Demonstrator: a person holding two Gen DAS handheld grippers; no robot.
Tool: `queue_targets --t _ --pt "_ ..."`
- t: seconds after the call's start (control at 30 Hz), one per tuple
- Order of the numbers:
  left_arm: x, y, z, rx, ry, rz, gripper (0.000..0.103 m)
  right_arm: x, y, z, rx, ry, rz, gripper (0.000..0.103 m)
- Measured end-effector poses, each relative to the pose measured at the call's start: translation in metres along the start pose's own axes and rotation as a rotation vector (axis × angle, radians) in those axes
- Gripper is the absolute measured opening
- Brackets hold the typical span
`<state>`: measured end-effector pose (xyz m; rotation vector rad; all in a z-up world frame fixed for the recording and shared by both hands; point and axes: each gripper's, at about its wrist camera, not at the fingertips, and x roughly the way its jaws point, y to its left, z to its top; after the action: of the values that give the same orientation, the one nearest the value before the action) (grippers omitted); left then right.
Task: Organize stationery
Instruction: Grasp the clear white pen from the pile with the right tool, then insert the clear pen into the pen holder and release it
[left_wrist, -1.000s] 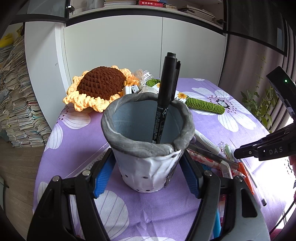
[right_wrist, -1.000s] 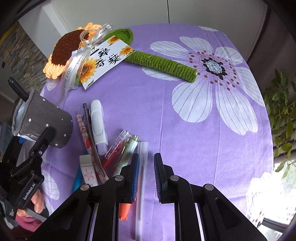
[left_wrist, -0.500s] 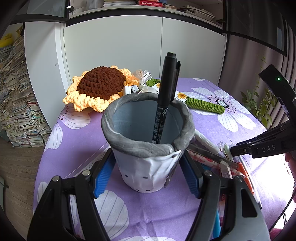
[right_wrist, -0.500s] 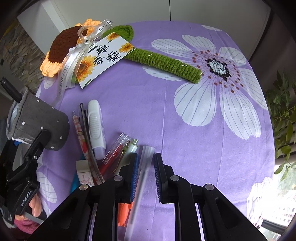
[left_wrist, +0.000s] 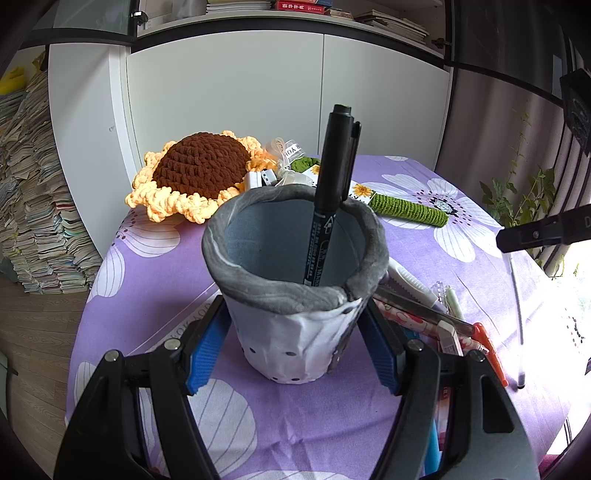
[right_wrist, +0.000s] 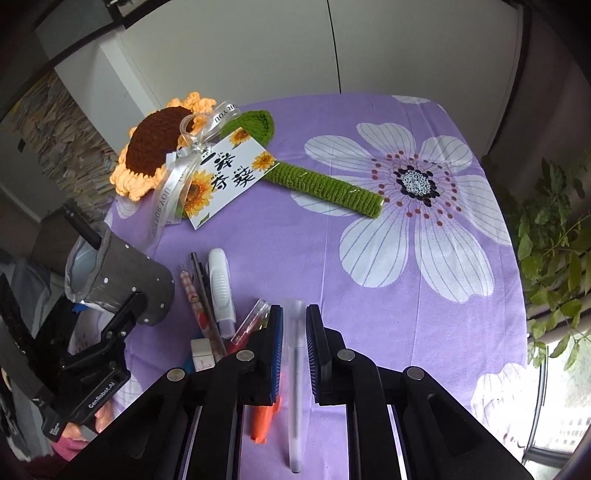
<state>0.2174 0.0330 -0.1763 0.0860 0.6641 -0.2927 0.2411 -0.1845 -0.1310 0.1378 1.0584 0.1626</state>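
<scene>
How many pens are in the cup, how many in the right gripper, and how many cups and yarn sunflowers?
Pens in the grey cup: 1 (black marker)
Pens in the right gripper: 1 (clear pen, jaws just tightening on it)
Cups: 1
Yarn sunflowers: 1
Total: 4

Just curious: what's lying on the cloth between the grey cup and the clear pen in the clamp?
In the right wrist view: a patterned pen, a white corrector, an eraser and a red pen.
</scene>
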Motion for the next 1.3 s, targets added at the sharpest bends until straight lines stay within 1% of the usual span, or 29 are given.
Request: queue_targets --t 0.1,0.3,0.43,0.5,0.6,0.67,0.77,0.9,0.97,1.1,1.3 --pt "0.0 -0.001 0.0 0.0 0.0 0.0 0.069 -0.026 0.006 0.002 -0.017 -0.068 0.025 0.013" --pt "0.0 0.0 0.0 0.0 0.001 -0.001 0.069 -0.081 0.034 0.005 -0.094 -0.219 0.085 0.013" --pt "0.001 -0.001 0.0 0.0 0.001 0.0 0.069 -0.122 0.06 0.011 -0.164 -0.351 0.123 0.013" --pt "0.001 -0.001 0.0 0.0 0.001 -0.001 0.069 -0.14 0.074 0.016 -0.206 -0.41 0.161 0.013" --pt "0.001 -0.001 0.0 0.0 0.001 -0.001 0.069 -0.157 0.096 0.022 -0.265 -0.49 0.218 0.013" --pt "0.001 -0.001 0.0 -0.001 0.002 -0.001 0.069 -0.156 0.111 0.025 -0.308 -0.525 0.248 0.013" --pt "0.0 -0.001 -0.001 -0.002 0.003 -0.003 0.069 -0.14 0.128 0.03 -0.334 -0.523 0.25 0.013" --pt "0.001 -0.003 -0.002 -0.009 0.015 -0.012 0.069 -0.11 0.138 0.033 -0.332 -0.475 0.228 0.013" --pt "0.001 -0.004 -0.002 -0.01 0.017 -0.013 0.069 -0.097 0.138 0.031 -0.338 -0.457 0.227 0.013" --pt "0.001 -0.004 -0.003 -0.01 0.018 -0.013 0.069 -0.077 0.136 0.028 -0.344 -0.434 0.193 0.013" --pt "0.001 -0.004 -0.002 -0.01 0.018 -0.014 0.069 -0.055 0.129 0.025 -0.328 -0.335 0.202 0.013"
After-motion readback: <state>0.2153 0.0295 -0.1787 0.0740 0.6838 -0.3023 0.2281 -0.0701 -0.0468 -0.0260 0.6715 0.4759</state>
